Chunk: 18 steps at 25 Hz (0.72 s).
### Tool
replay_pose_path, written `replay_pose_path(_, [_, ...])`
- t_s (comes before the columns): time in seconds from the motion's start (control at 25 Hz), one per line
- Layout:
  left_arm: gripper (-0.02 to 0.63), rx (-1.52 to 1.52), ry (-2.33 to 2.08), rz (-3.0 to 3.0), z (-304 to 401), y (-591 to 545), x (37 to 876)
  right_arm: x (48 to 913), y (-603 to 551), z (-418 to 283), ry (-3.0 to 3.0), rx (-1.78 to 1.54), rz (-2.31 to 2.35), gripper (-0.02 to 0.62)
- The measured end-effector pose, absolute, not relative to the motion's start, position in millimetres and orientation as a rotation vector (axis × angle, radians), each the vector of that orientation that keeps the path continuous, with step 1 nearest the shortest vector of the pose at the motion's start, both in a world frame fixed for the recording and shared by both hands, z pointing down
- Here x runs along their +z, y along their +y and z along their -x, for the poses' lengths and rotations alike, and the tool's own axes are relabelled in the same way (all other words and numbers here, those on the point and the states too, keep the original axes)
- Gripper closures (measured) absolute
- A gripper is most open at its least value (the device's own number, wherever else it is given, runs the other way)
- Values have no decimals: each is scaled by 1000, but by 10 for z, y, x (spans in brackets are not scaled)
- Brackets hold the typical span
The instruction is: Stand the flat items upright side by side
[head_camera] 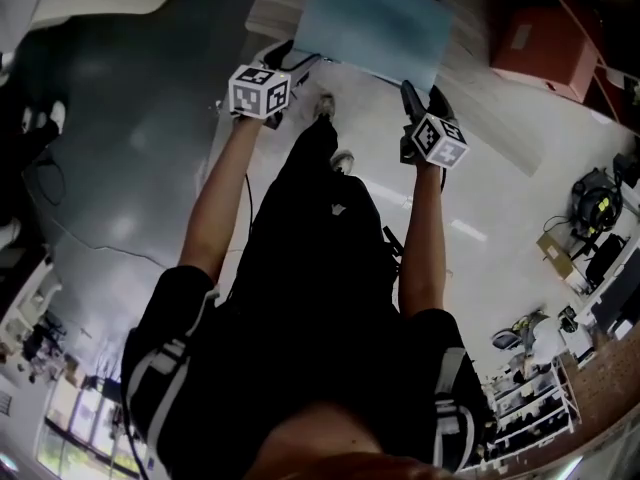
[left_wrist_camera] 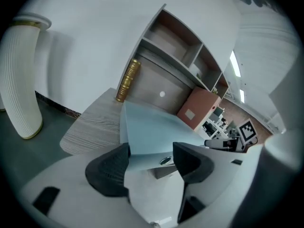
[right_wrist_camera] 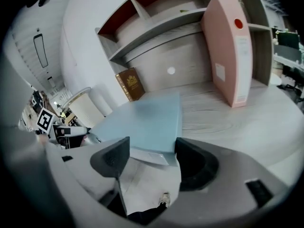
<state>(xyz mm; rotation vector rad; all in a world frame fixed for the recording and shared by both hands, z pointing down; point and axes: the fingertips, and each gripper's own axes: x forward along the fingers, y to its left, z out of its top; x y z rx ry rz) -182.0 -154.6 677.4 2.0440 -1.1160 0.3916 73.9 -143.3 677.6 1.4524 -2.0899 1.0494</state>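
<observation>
One pale blue flat folder [right_wrist_camera: 142,120]: I see it lying flat on the light wooden desk [right_wrist_camera: 228,122], with its near edge overhanging.
Left gripper [left_wrist_camera: 151,148]: jaws spread, with the folder's edge between them, unpinched.
Right gripper [right_wrist_camera: 152,144]: jaws spread at the folder's near corner.
Pink box file [right_wrist_camera: 230,46]: upright on the desk, behind the folder.

Blue folder [head_camera: 370,23] matt, smooth; desk [right_wrist_camera: 228,122] pale woodgrain.

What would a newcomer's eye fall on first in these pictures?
A light blue folder lies flat on the wooden desk, its near edge between the open jaws of the left gripper and the right gripper. Behind it, at the right, a pink box file stands upright.
</observation>
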Motion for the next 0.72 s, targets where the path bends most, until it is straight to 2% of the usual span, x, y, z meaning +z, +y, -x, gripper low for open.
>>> replay_pose_path(0.24, [318,428,-1028,-2062,1132,-1230,6840,6826,-770,-1423,-2018,1084,-1549,272])
replay_pose_path(0.44, [318,507,-958,-2087,463,-1069,7258,7217,-594,-2097,-1934,1100,-1672,272])
replay_pose_path(0.6, [319,498,-987,-2092,285,-1050,7311,7287,-567,-2304,-1924,1073,-1699,272])
replay_pose_path(0.72, [329,451,-1094,-2077,359,-1028,7199,7125,-545,-2464,-1876,921,-1773,259])
